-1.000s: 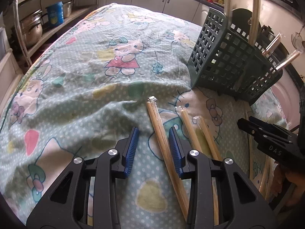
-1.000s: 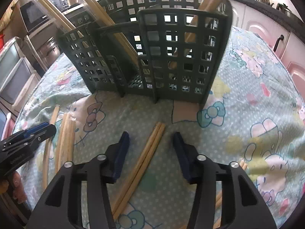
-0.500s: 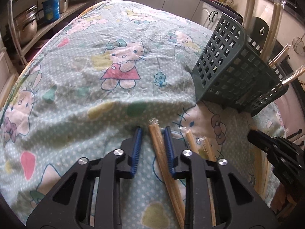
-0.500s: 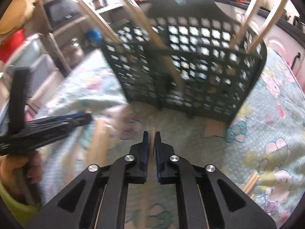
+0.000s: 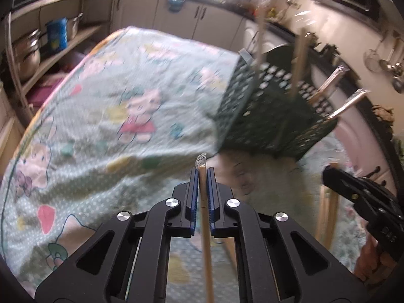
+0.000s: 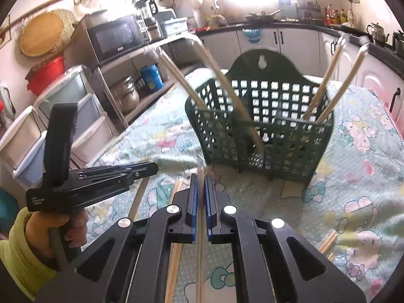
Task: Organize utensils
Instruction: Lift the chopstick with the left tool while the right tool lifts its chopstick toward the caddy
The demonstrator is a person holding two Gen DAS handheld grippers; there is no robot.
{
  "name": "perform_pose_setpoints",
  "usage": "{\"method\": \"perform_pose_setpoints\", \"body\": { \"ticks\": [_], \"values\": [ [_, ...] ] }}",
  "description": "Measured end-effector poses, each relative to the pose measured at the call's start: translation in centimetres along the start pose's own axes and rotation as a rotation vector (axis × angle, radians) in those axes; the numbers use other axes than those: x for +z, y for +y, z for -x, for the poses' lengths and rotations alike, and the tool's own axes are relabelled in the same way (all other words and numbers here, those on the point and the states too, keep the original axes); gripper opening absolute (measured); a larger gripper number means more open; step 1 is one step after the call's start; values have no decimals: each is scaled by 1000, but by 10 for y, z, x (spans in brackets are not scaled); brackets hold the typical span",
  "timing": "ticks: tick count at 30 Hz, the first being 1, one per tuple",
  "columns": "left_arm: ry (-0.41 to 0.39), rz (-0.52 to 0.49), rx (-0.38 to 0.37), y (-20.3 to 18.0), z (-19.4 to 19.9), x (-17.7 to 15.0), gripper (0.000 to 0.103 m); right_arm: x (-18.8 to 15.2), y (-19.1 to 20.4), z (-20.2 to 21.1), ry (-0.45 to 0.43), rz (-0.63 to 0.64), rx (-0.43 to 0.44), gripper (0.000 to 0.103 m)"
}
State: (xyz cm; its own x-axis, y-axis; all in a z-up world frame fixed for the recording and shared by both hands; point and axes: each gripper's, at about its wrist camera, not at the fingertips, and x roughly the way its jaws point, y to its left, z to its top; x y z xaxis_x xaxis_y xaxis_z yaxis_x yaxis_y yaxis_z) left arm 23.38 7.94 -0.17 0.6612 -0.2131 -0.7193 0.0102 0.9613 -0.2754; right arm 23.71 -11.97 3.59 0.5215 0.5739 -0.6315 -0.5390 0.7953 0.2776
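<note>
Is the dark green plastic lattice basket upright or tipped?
Upright: the dark green plastic lattice basket stands on the cloth, wrapped chopsticks leaning inside.

Open cloth [image 5: 106, 116] left of the basket [image 6: 265, 136]; leaning chopsticks [image 6: 328, 80] crowd its top.

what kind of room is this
Most likely a home kitchen: a microwave on a shelf, steel pots on the open shelf below, and cabinets under a dark counter cluttered with kettles and bottles.

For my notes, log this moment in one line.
left gripper: shut on wrapped chopsticks | right gripper: shut on chopstick pair | green basket: ahead
</note>
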Motion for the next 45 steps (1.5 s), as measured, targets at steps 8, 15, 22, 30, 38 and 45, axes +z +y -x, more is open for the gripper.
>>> {"method": "perform_pose_setpoints", "body": {
  "ticks": [8, 15, 22, 30, 38, 45],
  "values": [
    [-86, -54, -50, -31, 36, 14, 1, 4, -7, 39, -108, -3, -13, 6],
    [-131, -86, -83, -52, 55, 24, 1, 6, -13, 59, -172, -4, -30, 6],
    [-173, -109, -111, -70, 71, 38, 1, 7, -21, 80, -225, -18, -43, 6],
    [-228, -138, -131, -90, 83, 59, 1, 19, -32, 99, -295, -27, -54, 6],
    [-286, -140, -152, -106, 91, 86, 1, 35, -44, 113, -369, -39, -65, 6],
    [-352, -136, -162, -119, 93, 112, 1, 54, -47, 124, -437, -30, -83, 6]
  ]
}}
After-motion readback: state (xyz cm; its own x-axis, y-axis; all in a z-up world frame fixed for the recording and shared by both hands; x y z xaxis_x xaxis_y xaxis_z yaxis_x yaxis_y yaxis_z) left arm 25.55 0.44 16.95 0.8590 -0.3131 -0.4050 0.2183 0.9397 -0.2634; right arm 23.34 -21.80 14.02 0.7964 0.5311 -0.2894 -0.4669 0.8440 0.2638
